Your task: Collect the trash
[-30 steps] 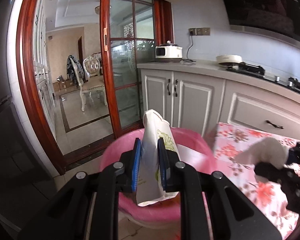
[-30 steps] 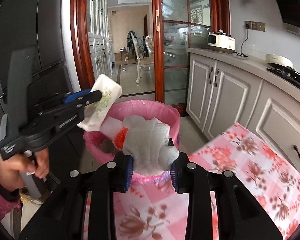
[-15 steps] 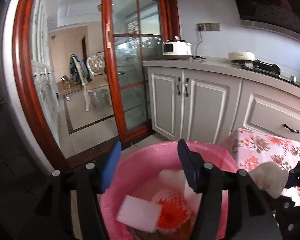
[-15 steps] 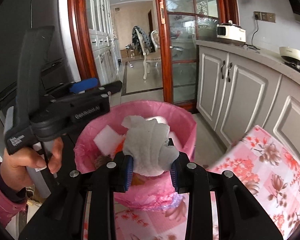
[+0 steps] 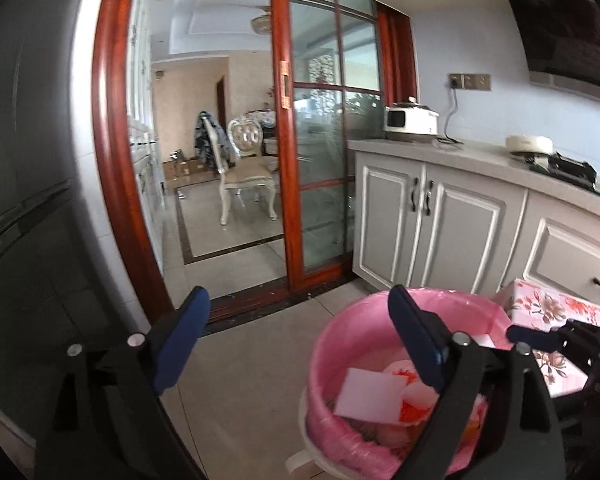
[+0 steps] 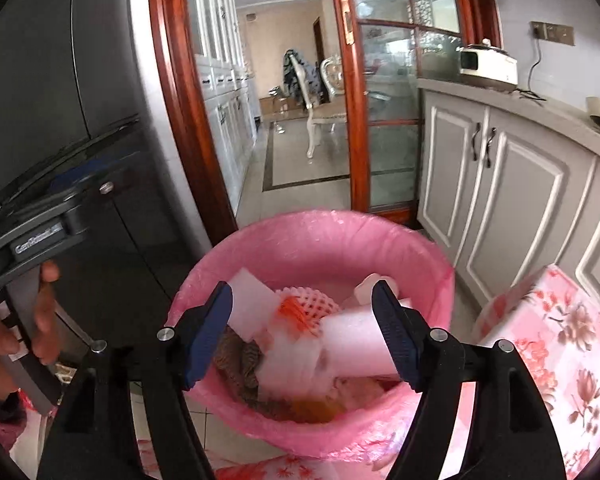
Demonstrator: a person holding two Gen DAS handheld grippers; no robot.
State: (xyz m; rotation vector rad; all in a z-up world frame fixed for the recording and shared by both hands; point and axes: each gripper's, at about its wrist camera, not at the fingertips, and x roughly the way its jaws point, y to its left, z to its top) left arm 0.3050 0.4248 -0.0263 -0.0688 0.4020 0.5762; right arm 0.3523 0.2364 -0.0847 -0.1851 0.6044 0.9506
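A round bin [image 6: 320,240] lined with a pink bag is seen upright on the tiled floor. Inside, white foam pieces [image 6: 352,344] lie at 3 o'clock of an orange-and-white fruit net [image 6: 304,308].

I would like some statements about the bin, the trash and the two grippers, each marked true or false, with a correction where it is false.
1. The bin is lined with a pink bag. True.
2. The right gripper grips a white wad. False: its jaws are opening and nothing is pinched between them; the trash lies below in the bin.
3. The left gripper holds a paper packet. False: its jaws are opening, with nothing between them.
4. An orange foam net lies among the trash in the bin. True.
5. The flowered cloth is blue. False: it is pink and red.
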